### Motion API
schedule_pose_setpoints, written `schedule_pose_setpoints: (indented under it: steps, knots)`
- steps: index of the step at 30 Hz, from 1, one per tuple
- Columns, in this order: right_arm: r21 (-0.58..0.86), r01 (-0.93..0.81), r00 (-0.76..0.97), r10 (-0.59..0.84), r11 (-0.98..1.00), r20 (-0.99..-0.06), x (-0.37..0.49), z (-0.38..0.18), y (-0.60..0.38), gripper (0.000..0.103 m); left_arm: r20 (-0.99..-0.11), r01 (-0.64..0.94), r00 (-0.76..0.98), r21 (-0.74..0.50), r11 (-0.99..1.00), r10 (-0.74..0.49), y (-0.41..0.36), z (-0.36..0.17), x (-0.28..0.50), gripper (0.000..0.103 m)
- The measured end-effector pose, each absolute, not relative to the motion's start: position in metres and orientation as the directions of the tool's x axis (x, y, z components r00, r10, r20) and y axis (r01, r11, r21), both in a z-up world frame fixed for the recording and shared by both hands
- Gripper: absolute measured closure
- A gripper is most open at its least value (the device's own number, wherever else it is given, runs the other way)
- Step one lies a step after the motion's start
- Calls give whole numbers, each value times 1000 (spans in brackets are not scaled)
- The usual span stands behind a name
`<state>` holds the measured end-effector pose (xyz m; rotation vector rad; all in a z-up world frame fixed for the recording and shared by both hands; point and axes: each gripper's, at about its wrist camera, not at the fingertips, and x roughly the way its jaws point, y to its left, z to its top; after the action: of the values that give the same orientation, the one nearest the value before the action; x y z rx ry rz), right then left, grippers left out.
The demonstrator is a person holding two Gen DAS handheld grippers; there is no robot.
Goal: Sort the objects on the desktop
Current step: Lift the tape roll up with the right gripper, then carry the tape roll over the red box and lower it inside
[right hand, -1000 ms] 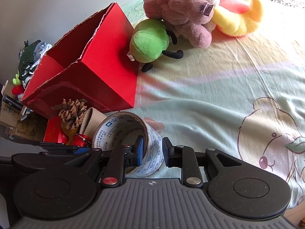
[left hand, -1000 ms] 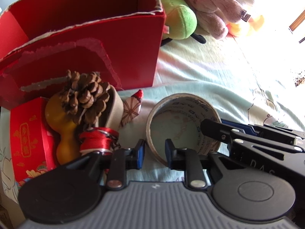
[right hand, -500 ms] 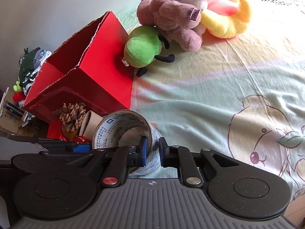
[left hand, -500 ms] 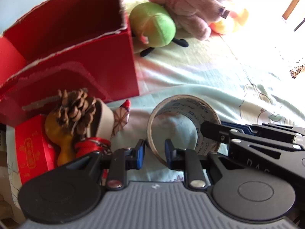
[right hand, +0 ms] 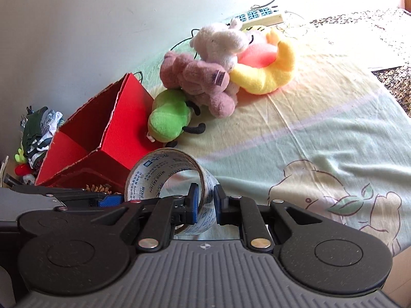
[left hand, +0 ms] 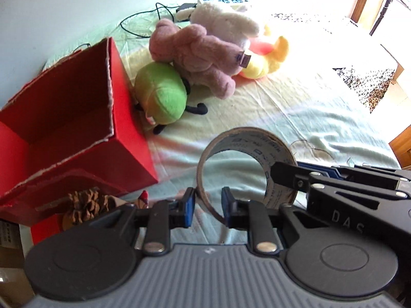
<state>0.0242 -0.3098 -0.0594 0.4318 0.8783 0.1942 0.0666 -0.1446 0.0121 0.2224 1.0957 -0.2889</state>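
While right gripper (right hand: pixel 205 204) jaws pinch tape roll (right hand: pixel 164 173) — wall between.

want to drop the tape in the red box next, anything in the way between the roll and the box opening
Nothing visible blocks it. The tape roll, clamped in the right gripper, hangs just right of the red box, whose open top shows no cover. The green plush lies beyond it.

A bed (right hand: pixel 321 133) carries everything, its sheet pale green and yellow with a cartoon bear printed near the right edge. At the left stands an open red box (right hand: pixel 123 128). Just right of it lies a green plush (right hand: pixel 169 120), touching a pink plush (right hand: pixel 203 82). Farther back sit a white plush (right hand: pixel 221 41) and a yellow plush (right hand: pixel 269 74). A power strip (right hand: pixel 259 15) lies at the far edge.
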Motion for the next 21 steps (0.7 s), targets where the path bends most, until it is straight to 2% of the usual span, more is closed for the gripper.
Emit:
schedule_pose_setpoints:
  steps: [11,21]
  knots:
    - [462,-64,729,358,884,-583,51,-12,-300,90,-814,294,569,75,953,-111,-127,70,90,84]
    - [423,-169,778,384,890,-497,93,35,-244,90,-751,240,649,53,969,-120,-60,116,126,84]
